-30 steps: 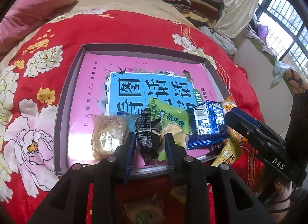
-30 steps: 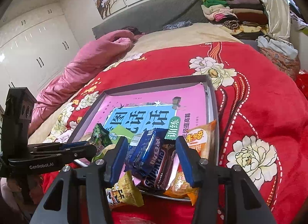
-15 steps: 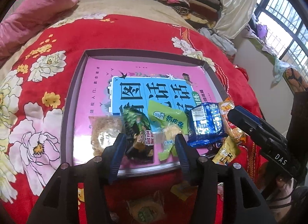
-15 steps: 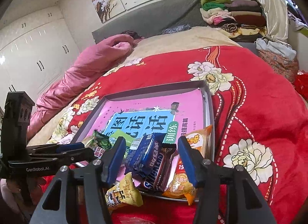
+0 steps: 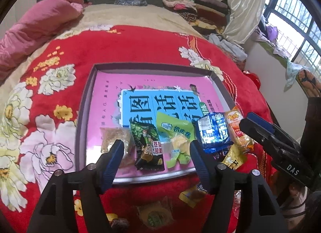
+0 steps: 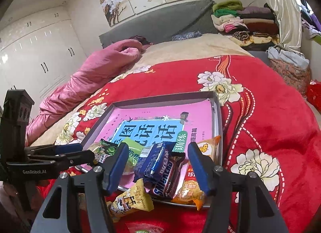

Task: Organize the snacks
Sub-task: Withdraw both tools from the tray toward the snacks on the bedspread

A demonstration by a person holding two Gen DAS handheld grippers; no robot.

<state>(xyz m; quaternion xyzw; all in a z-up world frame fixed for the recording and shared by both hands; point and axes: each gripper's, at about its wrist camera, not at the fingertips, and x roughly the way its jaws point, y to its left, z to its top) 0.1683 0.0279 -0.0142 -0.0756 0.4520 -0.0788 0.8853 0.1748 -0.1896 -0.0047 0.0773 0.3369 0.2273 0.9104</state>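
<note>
A grey tray (image 5: 84, 112) lined with a pink book (image 5: 112, 92) lies on the bed, with snacks along its near edge. My left gripper (image 5: 156, 152) hangs over that edge, its jaws opening. A dark green pea packet (image 5: 147, 144) lies flat between them, untouched, with a clear cake packet (image 5: 112, 138) and a light green packet (image 5: 176, 132) beside it. My right gripper (image 6: 158, 152) is also opening, above a blue packet (image 6: 152, 160) and a Snickers bar (image 6: 168, 177); its pads touch neither. An orange packet (image 6: 202, 152) and a yellow packet (image 6: 132, 197) overhang the tray's rim.
A red floral blanket (image 5: 140, 48) covers the bed, with a pink quilt (image 6: 96, 68) at the back left and folded clothes (image 6: 240, 20) at the back right. Loose snacks (image 5: 154, 215) lie on the blanket in front of the tray. A window (image 5: 297, 22) stands on the right.
My left gripper has let go of the dark green packet, which now lies flat in the tray, and its jaws have spread wide. The right jaws have widened a little.
</note>
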